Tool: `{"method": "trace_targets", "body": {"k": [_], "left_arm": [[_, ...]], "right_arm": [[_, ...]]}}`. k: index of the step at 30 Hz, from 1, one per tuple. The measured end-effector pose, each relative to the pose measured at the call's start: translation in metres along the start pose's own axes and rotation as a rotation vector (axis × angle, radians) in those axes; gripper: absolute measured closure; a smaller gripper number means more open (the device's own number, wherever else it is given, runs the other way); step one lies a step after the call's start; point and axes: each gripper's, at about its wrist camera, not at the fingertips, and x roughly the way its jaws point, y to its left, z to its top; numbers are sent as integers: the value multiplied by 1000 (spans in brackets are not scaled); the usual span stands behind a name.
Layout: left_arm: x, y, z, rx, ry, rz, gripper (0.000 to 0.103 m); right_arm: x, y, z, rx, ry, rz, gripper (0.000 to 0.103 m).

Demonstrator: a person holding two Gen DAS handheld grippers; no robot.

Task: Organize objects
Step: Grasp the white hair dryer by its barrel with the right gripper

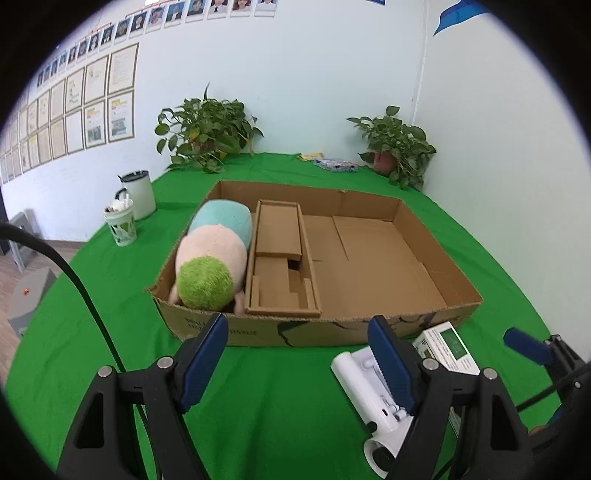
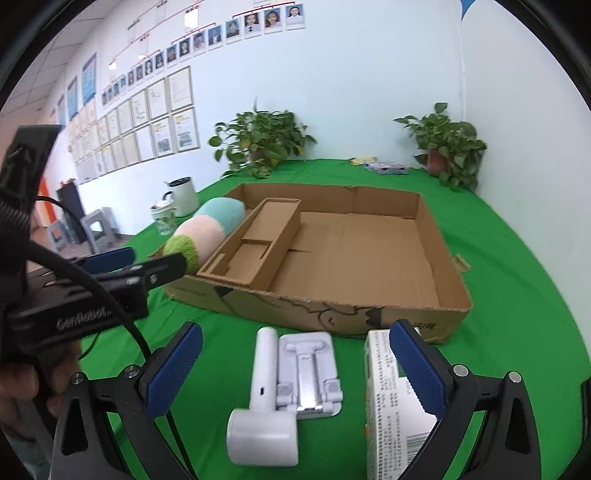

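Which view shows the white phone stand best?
The right wrist view: the white phone stand lies flat on the green cloth, fully visible between the open fingers, beside the white handheld device. In the left wrist view the left gripper's right finger covers most of the stand.

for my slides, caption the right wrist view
Open right gripper hovers over white handheld device, phone stand and carton before the cardboard box.

An office: rows of staff portraits (image 2: pixel 236 29) and framed certificates (image 2: pixel 147 114) on the wall beyond the hand-held gripper, potted plants (image 1: pixel 207 129) at the green-covered desk's (image 1: pixel 277 387) far edge.
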Motion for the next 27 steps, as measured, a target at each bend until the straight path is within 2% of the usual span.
{"method": "trace_targets", "body": {"k": [3,5,8,11,13,15,19,21,23,27], "left_arm": [[18,5,-9,-14,100,-53,25],[34,10,-15,-65,183,-106,25],[57,14,-24,-136,284,-216,26],[75,12,-32,-163,368,-260,27],[82,8,-37,-160,394,-292,27],[87,4,-40,-160,422,-305,27],[90,1,-43,-169,445,-348,27],[92,1,-45,-180,454,-354,27],[94,4,-46,-194,460,-357,27],[97,4,-49,-192,478,-354,27]], "right_arm": [[3,-1,-25,-29,75,89,2],[8,2,-41,-25,131,132,3],[21,11,-58,-26,200,128,9],[31,18,-65,-29,226,102,13],[40,21,-66,-41,244,75,18],[49,25,-68,-56,271,40,31],[55,29,-72,-41,305,49,38],[53,33,-73,-46,308,36,48],[53,35,-72,-16,332,47,47],[52,50,-70,-41,358,90,47]]}}
